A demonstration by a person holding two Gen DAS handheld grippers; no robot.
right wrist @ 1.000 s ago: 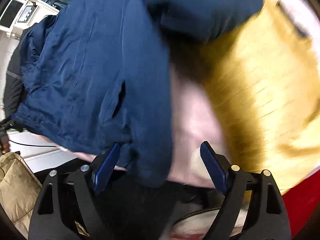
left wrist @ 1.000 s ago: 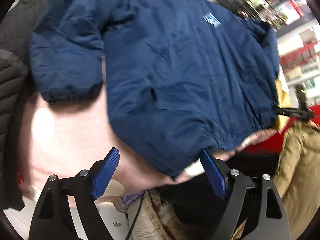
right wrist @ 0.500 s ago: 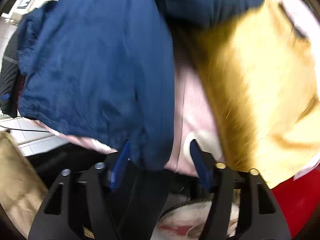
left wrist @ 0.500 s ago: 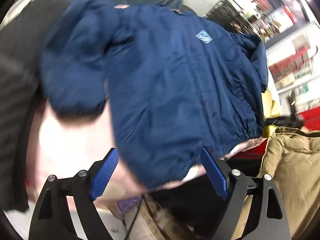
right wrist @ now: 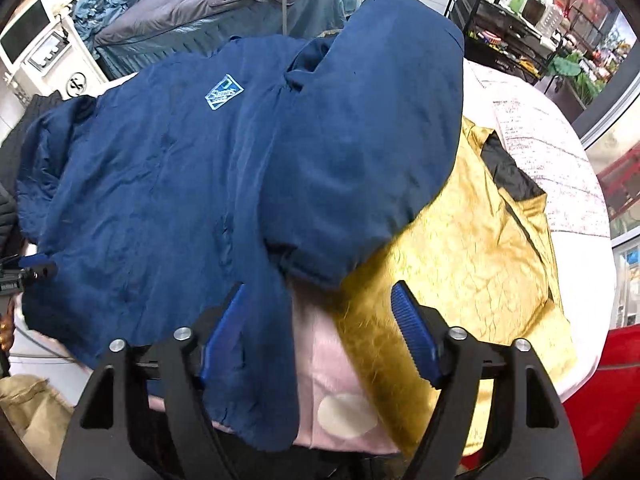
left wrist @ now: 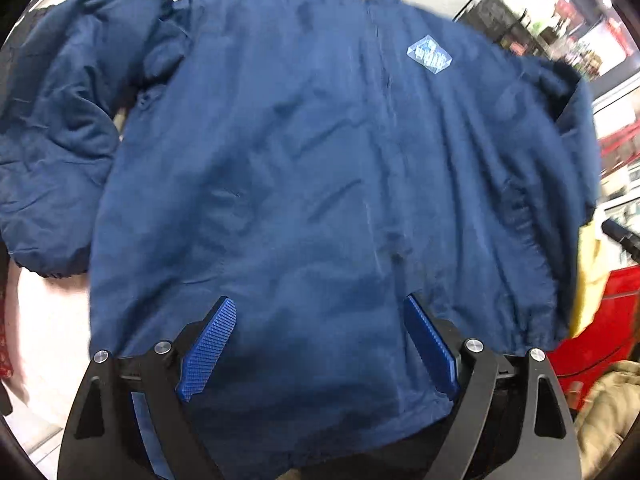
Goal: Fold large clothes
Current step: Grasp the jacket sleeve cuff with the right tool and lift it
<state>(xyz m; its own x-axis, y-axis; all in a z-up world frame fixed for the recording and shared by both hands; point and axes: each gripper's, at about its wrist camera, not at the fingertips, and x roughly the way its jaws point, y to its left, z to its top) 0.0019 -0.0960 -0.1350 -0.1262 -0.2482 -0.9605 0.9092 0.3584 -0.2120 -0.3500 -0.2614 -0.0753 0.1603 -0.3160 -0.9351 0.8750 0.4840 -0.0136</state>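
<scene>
A navy blue jacket (left wrist: 312,168) with a light blue chest patch (left wrist: 430,55) lies face up and spread on a pink cover (left wrist: 44,328). My left gripper (left wrist: 318,344) is open, its blue pads over the jacket's bottom hem, with cloth between the jaws. In the right wrist view the jacket (right wrist: 160,200) has one sleeve (right wrist: 368,152) folded over its front. My right gripper (right wrist: 318,328) is open above the hem corner and the pink cover (right wrist: 320,380), holding nothing.
A gold-yellow garment (right wrist: 472,264) lies to the right of the jacket. A red surface (right wrist: 600,392) borders the table at the right. A grey bed (right wrist: 224,4) and a shelf rack (right wrist: 516,20) stand behind. A tan coat (left wrist: 608,412) lies low right.
My left gripper has moved forward over the jacket's hem, which now lies between its jaws. My right gripper has pulled back and up, showing the whole jacket with the folded sleeve.
</scene>
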